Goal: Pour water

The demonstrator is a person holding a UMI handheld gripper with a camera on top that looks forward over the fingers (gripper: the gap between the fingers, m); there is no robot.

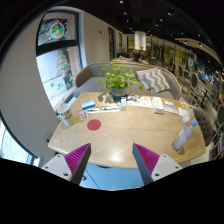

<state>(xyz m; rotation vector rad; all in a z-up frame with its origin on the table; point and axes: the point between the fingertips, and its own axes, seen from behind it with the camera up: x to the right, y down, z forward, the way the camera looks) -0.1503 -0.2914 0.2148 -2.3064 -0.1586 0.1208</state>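
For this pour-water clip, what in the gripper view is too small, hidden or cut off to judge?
- Water source: the pale upright object at the table's edge is too small to identify as a bottle or jug.
- Red disc: too small to tell coaster from lid.
- Items beside the potted plant: too small to name.
- Hand-held gripper: open and empty; finger bases cut off by the view's lower edge.
- Table: its legs are hidden beneath the top.
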